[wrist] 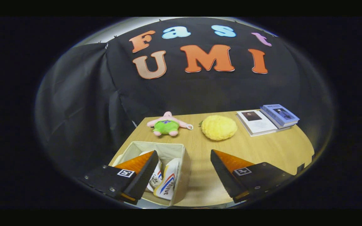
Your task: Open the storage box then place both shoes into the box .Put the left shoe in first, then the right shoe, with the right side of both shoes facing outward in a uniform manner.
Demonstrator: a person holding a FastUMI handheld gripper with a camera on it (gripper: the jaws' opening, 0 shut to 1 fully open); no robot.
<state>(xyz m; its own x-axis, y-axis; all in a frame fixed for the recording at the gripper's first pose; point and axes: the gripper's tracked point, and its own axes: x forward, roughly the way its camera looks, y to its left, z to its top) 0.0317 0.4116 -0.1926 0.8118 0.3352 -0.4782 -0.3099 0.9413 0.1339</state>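
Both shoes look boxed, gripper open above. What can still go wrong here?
1. The left finger hangs over the storage box, near a shoe; pulling away might snag either.
2. Both shoes stand tilted against each other, so they may topple.
3. Which side faces outward is unclear from here.

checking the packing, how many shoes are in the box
2. Both stand in the open storage box: one shoe with red and blue stripes beside the right wall, the other shoe partly hidden behind the open tool's left finger.
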